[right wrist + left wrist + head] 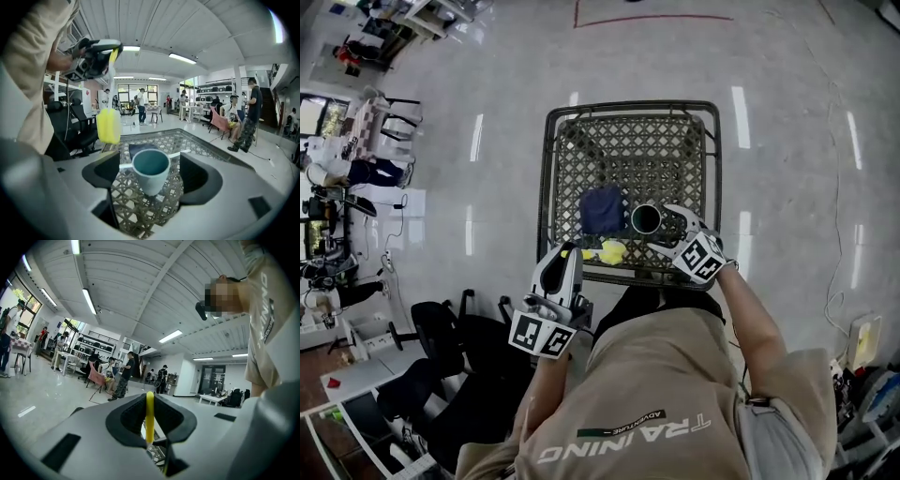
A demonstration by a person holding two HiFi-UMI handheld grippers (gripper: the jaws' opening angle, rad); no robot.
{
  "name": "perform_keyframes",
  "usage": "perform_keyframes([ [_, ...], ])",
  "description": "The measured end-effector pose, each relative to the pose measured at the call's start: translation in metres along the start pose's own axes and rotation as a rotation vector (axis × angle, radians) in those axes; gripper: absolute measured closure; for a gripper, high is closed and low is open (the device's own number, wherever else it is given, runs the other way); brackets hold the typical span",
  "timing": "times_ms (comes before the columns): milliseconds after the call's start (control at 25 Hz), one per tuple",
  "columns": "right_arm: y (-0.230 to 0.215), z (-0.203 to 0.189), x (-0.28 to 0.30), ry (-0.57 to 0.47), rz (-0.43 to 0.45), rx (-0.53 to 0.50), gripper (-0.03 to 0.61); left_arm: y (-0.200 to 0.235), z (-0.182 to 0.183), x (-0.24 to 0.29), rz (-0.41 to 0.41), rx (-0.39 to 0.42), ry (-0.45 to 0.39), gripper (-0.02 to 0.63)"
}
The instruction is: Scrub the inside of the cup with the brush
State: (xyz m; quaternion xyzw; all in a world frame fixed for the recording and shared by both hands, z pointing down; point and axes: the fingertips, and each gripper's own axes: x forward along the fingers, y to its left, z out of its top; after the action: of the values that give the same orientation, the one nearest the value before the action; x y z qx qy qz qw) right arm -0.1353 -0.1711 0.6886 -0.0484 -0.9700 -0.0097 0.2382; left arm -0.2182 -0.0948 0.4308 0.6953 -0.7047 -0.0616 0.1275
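Note:
A pale blue-grey cup (151, 171) stands upright on the mesh table (628, 155), its dark mouth (645, 218) facing up. My right gripper (668, 231) is open around it, with a gap between each pad and the cup wall. My left gripper (571, 257) is shut on the thin yellow handle (149, 414) of the brush. The brush's yellow sponge head (612, 251) hangs over the table's near edge, left of the cup. In the right gripper view the sponge head (108, 125) dangles below the left gripper (93, 58), apart from the cup.
A dark blue cloth (603, 208) lies on the table just left of the cup. A thin white rod (180, 153) lies on the mesh behind the cup. Black office chairs (441, 333) stand at the lower left. People and desks are far off across the hall.

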Motion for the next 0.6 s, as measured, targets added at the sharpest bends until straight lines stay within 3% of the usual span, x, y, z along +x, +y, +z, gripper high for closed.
perform_keyframes([
  [280, -0.006, -0.064, 0.045, 0.072, -0.021, 0.043, 0.181, 0.006, -0.008, 0.002, 0.022, 0.025, 0.043, 0.561],
  [600, -0.009, -0.067, 0.083, 0.06, -0.002, 0.035, 0.175, 0.011, -0.008, -0.003, 0.044, 0.029, 0.08, 0.561],
])
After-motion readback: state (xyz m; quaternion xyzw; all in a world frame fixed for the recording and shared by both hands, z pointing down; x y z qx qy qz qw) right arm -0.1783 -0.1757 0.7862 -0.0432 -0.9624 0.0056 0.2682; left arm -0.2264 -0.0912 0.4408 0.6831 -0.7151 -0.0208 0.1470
